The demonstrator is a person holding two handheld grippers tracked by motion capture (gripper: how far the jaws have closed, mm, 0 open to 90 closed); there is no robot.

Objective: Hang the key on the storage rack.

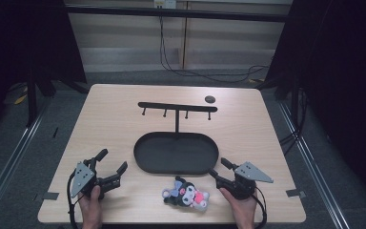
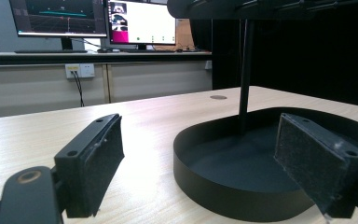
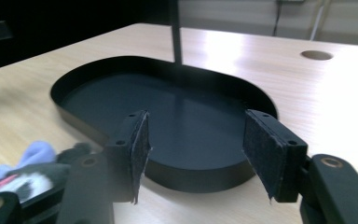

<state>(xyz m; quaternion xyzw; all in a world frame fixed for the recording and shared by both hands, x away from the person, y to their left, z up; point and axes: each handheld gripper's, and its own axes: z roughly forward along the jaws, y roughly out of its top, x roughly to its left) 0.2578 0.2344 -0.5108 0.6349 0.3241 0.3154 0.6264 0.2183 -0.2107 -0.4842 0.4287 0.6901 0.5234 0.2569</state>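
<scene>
Between grippers: plush toy, tray.

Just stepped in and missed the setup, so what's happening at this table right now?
A person sits at a light wooden table with a handheld claw in each hand. Both the left claw and right claw are open and holding nothing, resting near the front edge. Between them lies a small black, white and pink plush toy, untouched. Behind it stands a black oval metal tray with an upright post carrying a black bar with hooks, nothing hanging from them.
</scene>
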